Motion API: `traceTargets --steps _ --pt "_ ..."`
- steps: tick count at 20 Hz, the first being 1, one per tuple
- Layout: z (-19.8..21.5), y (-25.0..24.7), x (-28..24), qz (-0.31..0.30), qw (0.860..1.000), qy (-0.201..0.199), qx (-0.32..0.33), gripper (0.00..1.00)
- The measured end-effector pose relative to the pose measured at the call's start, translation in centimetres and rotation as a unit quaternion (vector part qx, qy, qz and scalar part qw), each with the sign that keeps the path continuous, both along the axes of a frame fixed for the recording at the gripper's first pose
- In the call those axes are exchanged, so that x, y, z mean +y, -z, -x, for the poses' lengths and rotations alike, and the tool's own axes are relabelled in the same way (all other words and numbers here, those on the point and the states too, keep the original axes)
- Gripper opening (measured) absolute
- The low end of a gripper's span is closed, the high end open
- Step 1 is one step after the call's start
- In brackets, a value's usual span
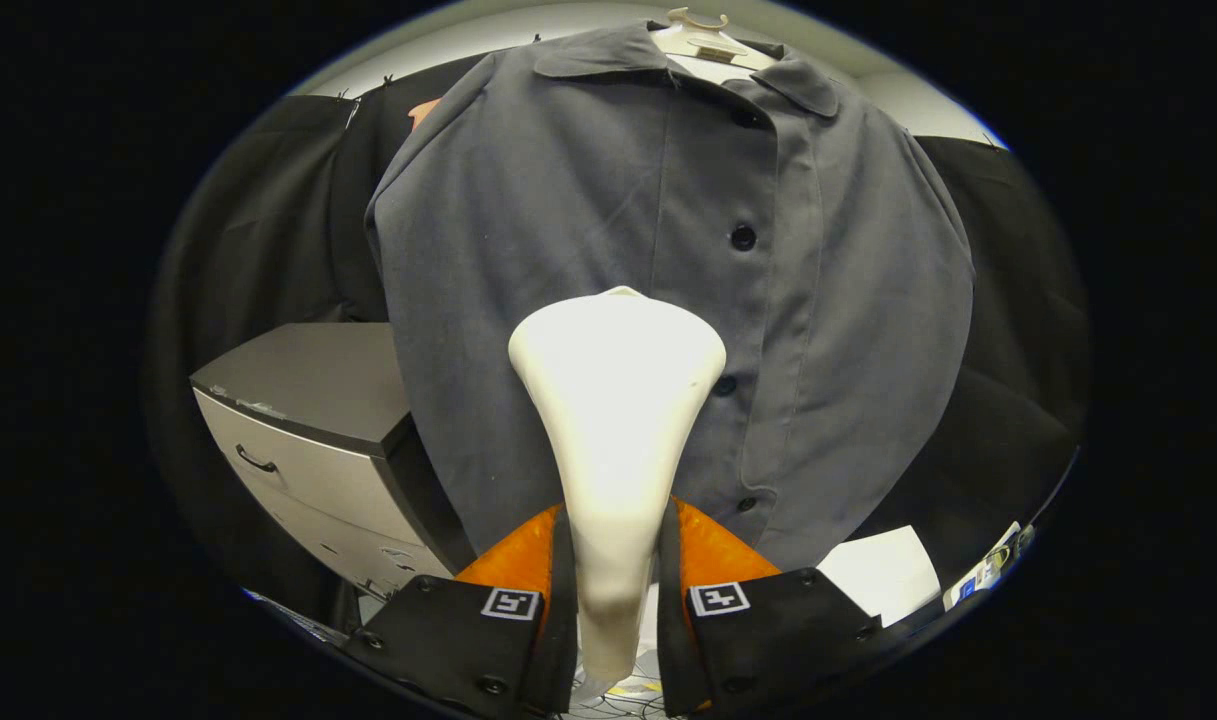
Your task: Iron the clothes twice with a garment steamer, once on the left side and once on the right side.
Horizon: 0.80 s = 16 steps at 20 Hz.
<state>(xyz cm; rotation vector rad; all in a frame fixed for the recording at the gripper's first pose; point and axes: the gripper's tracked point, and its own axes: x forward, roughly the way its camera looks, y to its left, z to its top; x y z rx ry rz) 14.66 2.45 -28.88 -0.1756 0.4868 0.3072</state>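
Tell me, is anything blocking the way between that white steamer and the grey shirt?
Nothing visible does. The claw is shut on the neck of the white plastic garment steamer, and its wide head rises just ahead of the fingers, in front of the grey buttoned shirt on its hanger, beside the button placket.

A hanger (701, 35) carries the grey shirt (568, 200); the drawer cabinet's (308, 430) top bears perhaps small scraps.
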Motion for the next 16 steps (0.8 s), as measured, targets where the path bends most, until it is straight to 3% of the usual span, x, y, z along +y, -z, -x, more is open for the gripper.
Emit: traceTargets --steps 16 --pt "2.3 10.3 -2.4 0.011 0.994 0.058 0.091 0.41"
